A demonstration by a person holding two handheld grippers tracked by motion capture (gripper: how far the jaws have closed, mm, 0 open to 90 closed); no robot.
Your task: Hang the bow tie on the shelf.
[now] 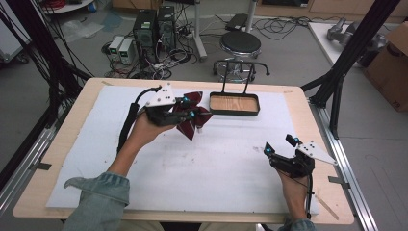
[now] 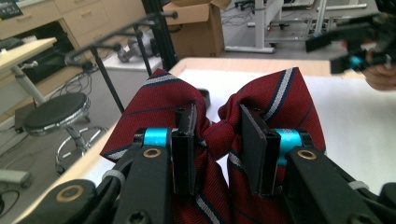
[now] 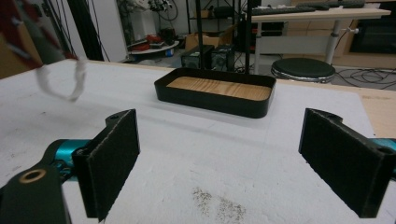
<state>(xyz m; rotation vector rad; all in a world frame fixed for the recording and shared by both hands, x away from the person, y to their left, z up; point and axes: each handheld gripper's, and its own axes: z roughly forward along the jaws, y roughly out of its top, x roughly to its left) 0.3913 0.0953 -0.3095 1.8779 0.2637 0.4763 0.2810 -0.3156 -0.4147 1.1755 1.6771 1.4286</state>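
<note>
High view first: the left gripper point(image 1: 185, 114) holds a dark red bow tie point(image 1: 191, 115) lifted above the white mat point(image 1: 211, 159), at about nine o'clock from the black tray point(image 1: 234, 104), which sits near the table's far edge. The right gripper point(image 1: 279, 147) rests low at about five o'clock from the tray, its jaws spread wide with nothing between them.

Left gripper view: the jaws are pinched on the bow tie's point(image 2: 219, 130) gathered centre knot, the striped wings fanning out at ten and two o'clock. It looks light, soft and floppy, so the knot is the best place to hold it; a wing would likely fold or slip.

Right gripper view: the pads point(image 3: 112, 158) stand well apart over bare mat, the tray point(image 3: 215, 95) at twelve o'clock.
</note>
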